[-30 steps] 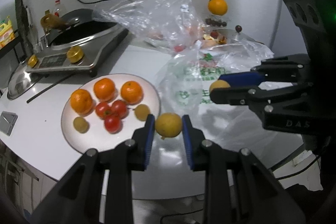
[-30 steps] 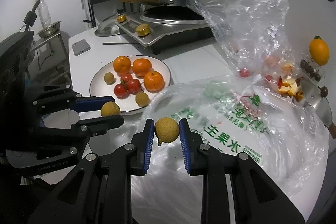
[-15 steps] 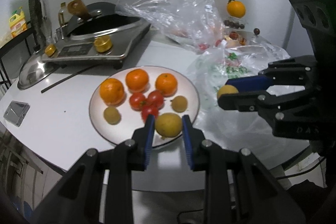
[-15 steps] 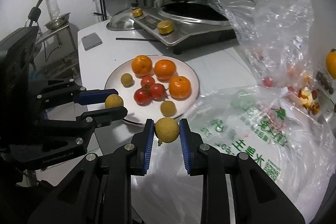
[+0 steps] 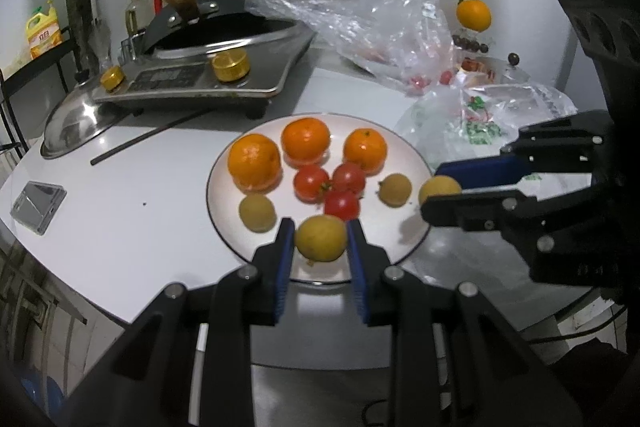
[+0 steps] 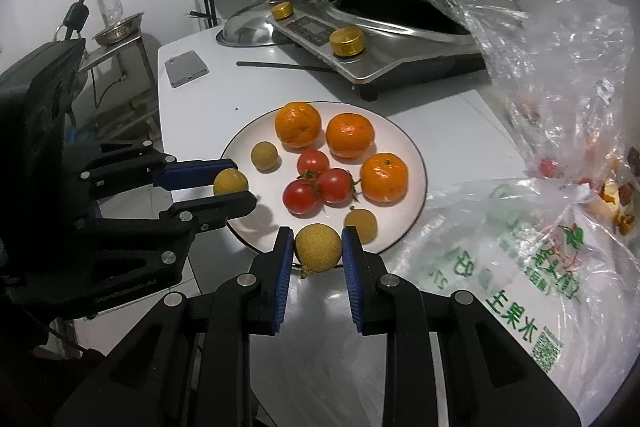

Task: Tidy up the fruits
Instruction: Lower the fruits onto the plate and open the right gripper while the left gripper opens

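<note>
A white plate (image 5: 224, 215) (image 6: 400, 131) on the white table holds three oranges (image 5: 306, 141) (image 6: 350, 135), three tomatoes (image 5: 348, 179) (image 6: 336, 185) and two small yellow-brown fruits (image 5: 257, 213) (image 6: 264, 155). My left gripper (image 5: 320, 239) is shut on a small yellow fruit (image 5: 320, 237) over the plate's near edge; it also shows in the right wrist view (image 6: 230, 182). My right gripper (image 6: 318, 253) is shut on another small yellow fruit (image 6: 318, 247) over the plate's rim, seen in the left wrist view (image 5: 438, 189) at the plate's right edge.
An induction cooker with a wok (image 5: 208, 67) (image 6: 400, 23) stands behind the plate. Plastic bags (image 5: 380, 19) (image 6: 520, 247) lie to the right. A pot lid (image 5: 68, 131), a chopstick (image 5: 148, 137) and a phone (image 5: 38, 201) lie to the left.
Both grippers have moved from over the plastic bag to the plate, each still holding its small yellow fruit. The fruits on the plate have not moved.
</note>
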Tool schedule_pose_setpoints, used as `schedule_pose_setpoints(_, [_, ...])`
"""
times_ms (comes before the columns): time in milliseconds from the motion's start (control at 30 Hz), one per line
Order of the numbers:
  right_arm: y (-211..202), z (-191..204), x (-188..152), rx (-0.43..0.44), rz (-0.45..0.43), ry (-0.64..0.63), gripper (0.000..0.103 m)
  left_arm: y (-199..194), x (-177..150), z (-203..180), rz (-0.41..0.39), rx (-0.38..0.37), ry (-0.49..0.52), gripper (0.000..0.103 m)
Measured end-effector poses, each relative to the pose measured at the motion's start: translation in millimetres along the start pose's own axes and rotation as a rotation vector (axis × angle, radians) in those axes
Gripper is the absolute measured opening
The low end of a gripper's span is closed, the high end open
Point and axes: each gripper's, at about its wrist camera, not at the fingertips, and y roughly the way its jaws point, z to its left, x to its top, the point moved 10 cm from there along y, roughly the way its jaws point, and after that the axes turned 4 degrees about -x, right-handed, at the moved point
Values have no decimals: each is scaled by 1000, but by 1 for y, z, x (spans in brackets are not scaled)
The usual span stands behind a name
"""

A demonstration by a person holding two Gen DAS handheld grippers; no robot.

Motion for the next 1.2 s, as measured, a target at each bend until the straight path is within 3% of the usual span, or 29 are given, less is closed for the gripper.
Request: schedule_pose_setpoints(1200, [54,16,1,52,120,26,27,22,-6,12,66,-45,41,27])
